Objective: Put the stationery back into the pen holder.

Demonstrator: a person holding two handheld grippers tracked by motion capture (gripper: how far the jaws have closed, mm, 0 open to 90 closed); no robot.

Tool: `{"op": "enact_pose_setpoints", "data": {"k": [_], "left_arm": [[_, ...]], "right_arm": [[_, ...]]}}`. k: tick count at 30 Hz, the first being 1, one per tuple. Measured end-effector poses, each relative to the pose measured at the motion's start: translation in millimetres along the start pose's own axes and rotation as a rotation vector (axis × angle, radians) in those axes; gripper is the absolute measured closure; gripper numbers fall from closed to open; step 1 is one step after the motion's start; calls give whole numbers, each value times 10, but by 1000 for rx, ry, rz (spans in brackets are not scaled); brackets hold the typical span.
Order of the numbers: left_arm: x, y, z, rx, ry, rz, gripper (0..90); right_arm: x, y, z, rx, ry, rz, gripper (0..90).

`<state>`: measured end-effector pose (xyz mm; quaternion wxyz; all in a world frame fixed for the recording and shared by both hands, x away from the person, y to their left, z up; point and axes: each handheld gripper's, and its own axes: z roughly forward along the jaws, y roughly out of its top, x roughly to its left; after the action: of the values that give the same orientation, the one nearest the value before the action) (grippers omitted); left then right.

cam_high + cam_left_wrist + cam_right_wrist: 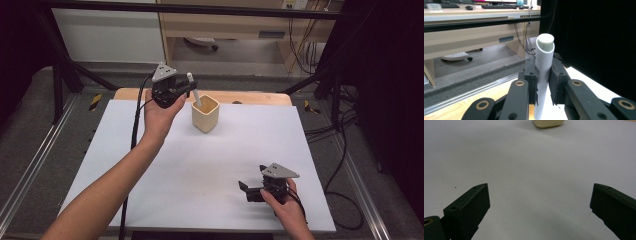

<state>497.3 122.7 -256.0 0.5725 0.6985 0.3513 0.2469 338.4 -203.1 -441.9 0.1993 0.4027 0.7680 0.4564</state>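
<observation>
The left gripper (186, 88) is holding a white tube (544, 75) between its jaws, tilted, its lower end dipping into the cup (205, 114) near the worktop's far edge. The right gripper (248, 190) is resting by the near right corner, jaws wide and empty. Risk: the light-looking cup tipping if the tube is pressing its wall, or the tube sliding in the jaws

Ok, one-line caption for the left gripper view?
Left gripper fingers clamp an upright white tube, with a desk behind.
</observation>
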Motion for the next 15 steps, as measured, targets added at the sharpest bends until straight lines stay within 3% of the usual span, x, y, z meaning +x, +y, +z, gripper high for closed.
{"op": "enact_pose_setpoints", "data": {"k": [8,15], "left_arm": [[59,15,69,-13,23,-15,786],[87,30,107,-3,55,-1,786]], "right_arm": [[10,1,-4,-3,5,0,34],[13,3,0,-3,5,-2,34]]}}
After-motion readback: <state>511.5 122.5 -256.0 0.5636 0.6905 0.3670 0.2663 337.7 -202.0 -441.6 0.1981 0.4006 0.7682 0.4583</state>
